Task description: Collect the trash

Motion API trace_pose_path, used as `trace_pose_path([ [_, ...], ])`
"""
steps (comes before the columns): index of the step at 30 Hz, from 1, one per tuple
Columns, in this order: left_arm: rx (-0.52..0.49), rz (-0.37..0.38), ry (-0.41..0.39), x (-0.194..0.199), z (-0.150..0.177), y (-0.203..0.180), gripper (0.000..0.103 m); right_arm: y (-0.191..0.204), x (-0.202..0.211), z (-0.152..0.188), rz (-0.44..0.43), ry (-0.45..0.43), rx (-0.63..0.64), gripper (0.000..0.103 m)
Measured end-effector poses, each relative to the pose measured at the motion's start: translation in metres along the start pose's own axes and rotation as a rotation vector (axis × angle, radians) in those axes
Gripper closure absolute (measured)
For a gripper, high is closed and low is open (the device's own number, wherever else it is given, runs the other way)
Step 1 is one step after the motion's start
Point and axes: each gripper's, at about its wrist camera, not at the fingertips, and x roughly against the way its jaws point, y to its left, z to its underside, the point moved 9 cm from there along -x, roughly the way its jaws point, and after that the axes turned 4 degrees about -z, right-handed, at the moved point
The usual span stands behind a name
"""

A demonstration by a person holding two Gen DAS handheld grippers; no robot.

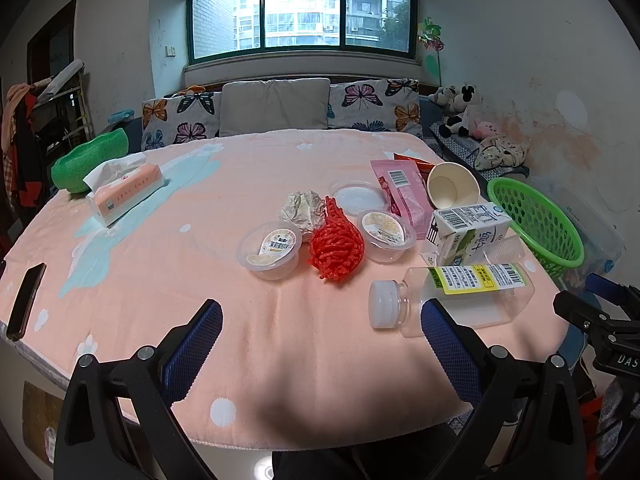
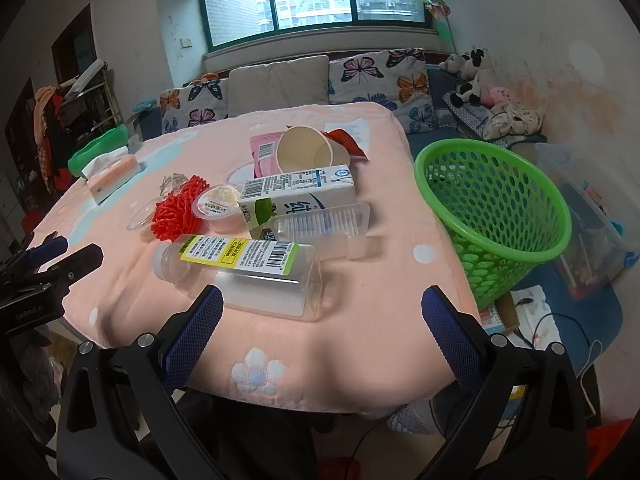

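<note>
A tissue box (image 1: 125, 192) lies far left on the pink cloth (image 1: 248, 168), tissue poking out of its top. Just behind it, at the table's left edge, sits a green bowl-like thing (image 1: 90, 160) — possibly foam, the view is too warped to say. A dark phone (image 1: 26, 300) lies at the near left edge. Beyond the table stands a sofa with a grey cushion (image 1: 275, 106) between two butterfly pillows (image 1: 378, 104). Plush toys (image 1: 460, 110) — one cow-spotted — are heaped at the sofa's right end. Above, a green-framed window (image 1: 302, 16) shows apartment blocks. Clothes (image 1: 18, 136) hang at far left.
</note>
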Motion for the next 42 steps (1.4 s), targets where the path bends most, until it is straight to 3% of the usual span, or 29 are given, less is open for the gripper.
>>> trace_pose_path([
  [29, 0.002, -0.009, 0.016, -0.024, -0.016, 0.013, 0.006, 0.0, -0.024, -0.018, -0.038, 0.035, 0.034, 0.004],
  [35, 0.006, -0.025, 0.029, -0.031, -0.014, 0.025, 0.006, 0.015, -0.03, -0.019, -0.116, 0.061, 0.111, 0.004],
  [42, 0.024, -0.034, 0.045, -0.037, -0.013, 0.037, 0.006, 0.05, -0.046, -0.021, -0.251, 0.132, 0.301, 0.005],
])
